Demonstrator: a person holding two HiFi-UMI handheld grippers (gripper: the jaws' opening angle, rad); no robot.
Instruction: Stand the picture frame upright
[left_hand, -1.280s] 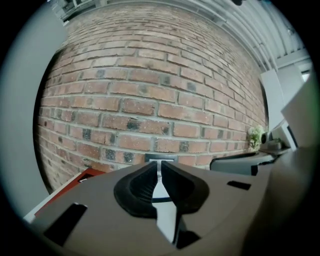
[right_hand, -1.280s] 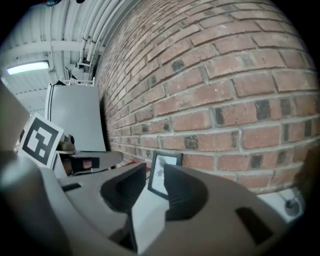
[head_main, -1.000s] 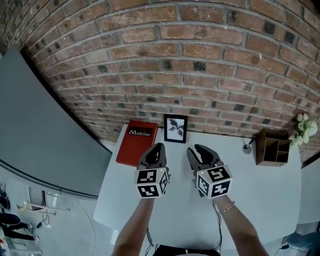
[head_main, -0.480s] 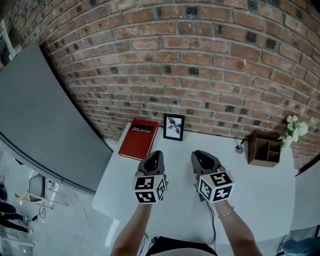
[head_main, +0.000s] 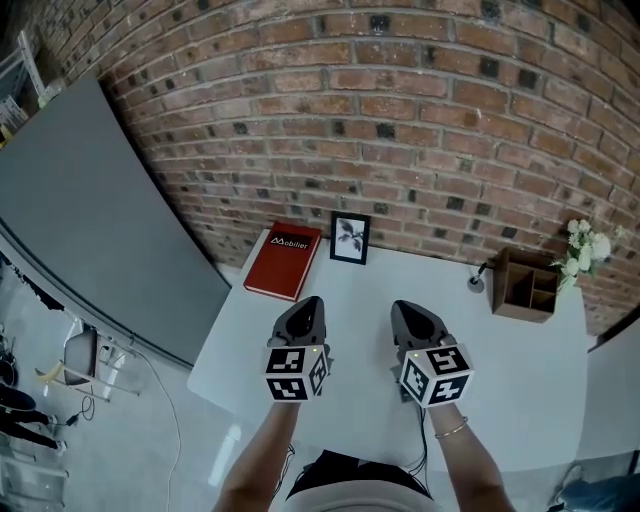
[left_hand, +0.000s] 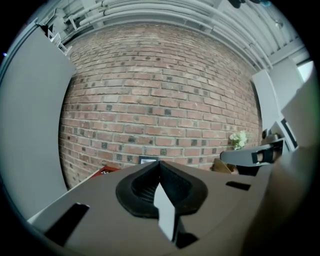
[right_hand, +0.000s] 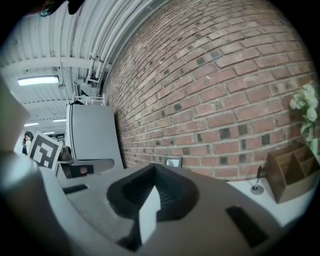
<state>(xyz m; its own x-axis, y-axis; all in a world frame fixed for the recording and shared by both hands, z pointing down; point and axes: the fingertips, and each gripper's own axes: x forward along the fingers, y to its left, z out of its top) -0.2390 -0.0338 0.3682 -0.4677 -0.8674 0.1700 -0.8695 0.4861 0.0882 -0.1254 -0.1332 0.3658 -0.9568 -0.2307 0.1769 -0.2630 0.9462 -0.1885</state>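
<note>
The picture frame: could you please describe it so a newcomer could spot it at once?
Find the white table against the red brick wall. At its back edge, right of the flat red book, stands the small black picture frame, the only thing showing a dark leafy print on white.

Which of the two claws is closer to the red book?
Left. The left gripper is just below the red book in the head view; the right gripper is farther off, below and to its right.

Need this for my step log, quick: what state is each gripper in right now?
Left gripper: shut, just closed, nothing between its jaws.
Right gripper: shut, just closed, nothing between its jaws.
</note>
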